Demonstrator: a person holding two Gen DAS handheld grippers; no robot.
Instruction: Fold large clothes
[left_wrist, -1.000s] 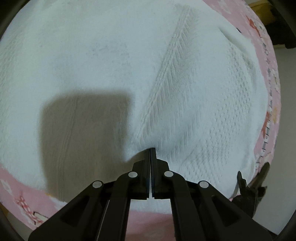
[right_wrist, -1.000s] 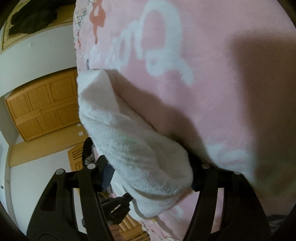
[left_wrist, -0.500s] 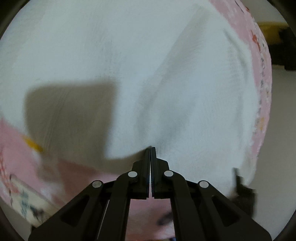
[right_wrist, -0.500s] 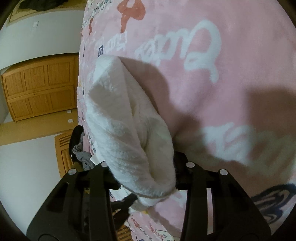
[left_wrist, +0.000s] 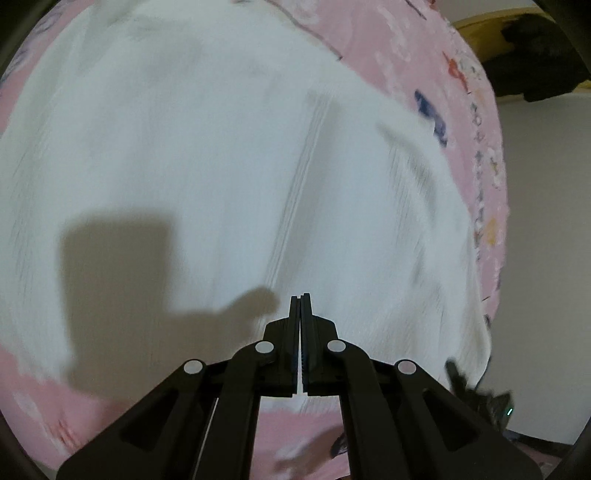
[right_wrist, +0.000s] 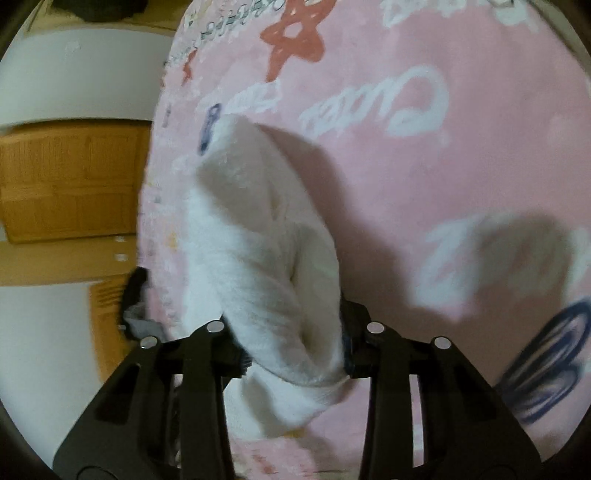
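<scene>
Since 1 second ago, my left view has pulled back, so the white garment (left_wrist: 229, 173) shows more of the pink blanket (left_wrist: 476, 122) around its edges, and my right view has swung so the bunched cloth now stands upright between the fingers instead of slanting across them. The picture from the left is streaked with motion blur. My left gripper (left_wrist: 300, 301) has its 2 jaws pressed together with only a hairline slit between them; the tip sits over the white fabric, but I cannot tell whether any cloth is pinched there. A raised knitted seam runs up the garment from just left of that tip. My right gripper (right_wrist: 288, 343) is clamped on a thick, fluffy roll of the same white garment (right_wrist: 266, 266), which fills the gap between the jaws and rises above the pink blanket (right_wrist: 424, 192), a bed cover printed with white script, a red star and dark blue marks. I judge that I hold this bundle lifted so 1 side of the garment can be carried over the flat part as a fold. Wooden cabinets (right_wrist: 70, 177) and a pale wall stand beyond the left edge of the bed.
</scene>
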